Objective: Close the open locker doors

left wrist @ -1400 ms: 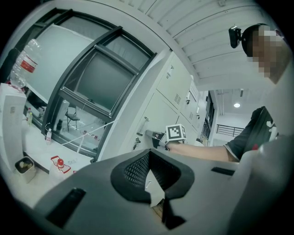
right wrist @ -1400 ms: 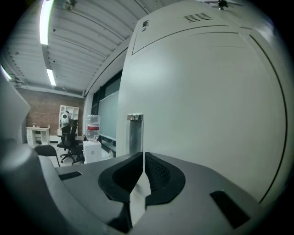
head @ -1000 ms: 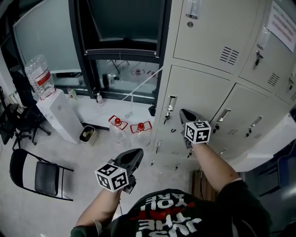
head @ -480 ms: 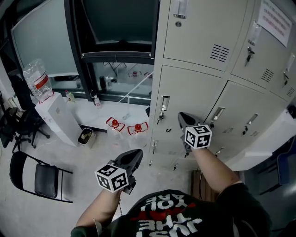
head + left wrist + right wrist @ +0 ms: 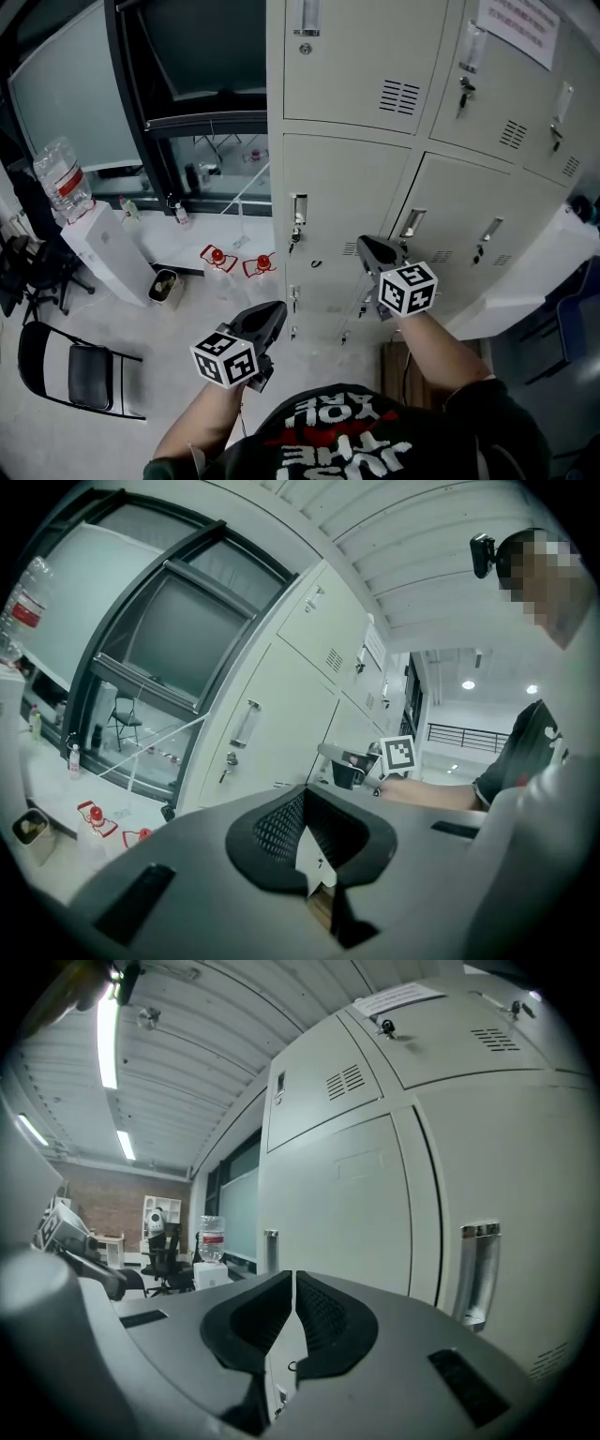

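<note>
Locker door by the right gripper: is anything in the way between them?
No. Nothing visible stands between the right gripper and the locker door ahead of it; only open air, and that door looks shut.

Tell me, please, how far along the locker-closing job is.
Done: every locker door clearly in view sits flush. In hand: nothing; left tongs and right tongs are shut, empty. Left: the pale panel at the right edge may be an open door; unclear.
</note>
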`<state>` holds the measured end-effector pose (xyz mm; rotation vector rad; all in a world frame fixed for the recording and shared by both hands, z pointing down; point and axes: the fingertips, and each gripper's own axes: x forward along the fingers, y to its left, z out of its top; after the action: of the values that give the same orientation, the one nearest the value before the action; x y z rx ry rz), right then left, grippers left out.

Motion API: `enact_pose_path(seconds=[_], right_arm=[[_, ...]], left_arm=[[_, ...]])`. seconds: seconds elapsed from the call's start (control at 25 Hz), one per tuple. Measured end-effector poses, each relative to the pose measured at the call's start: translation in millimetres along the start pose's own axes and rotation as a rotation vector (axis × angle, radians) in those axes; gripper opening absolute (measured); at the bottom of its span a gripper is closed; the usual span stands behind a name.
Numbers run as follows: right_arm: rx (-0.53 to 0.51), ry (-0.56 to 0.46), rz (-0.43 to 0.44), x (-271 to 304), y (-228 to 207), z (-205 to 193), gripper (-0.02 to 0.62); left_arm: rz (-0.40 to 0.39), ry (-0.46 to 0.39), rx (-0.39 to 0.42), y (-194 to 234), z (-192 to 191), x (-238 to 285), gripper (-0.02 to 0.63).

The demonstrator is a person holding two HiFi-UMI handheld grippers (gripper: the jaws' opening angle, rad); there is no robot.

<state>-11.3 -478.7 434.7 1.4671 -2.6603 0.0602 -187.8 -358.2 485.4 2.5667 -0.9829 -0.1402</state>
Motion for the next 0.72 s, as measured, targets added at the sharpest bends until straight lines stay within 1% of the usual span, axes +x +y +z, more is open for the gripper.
enact_pose_path(seconds=[0.32,0.72], right_arm=[[0.008,0.000,0.034,-82.8,-43.0,-3.0,0.043],[0.006,0.018,0.011,-172.1,-108.3,-17.6,0.041]], left_arm=[[-0.004,-0.006,0.027,-46.1,-8.1,41.6,0.008],[-0.021,-0.018,0.036,-103.3,-27.8,96.5,0.008]])
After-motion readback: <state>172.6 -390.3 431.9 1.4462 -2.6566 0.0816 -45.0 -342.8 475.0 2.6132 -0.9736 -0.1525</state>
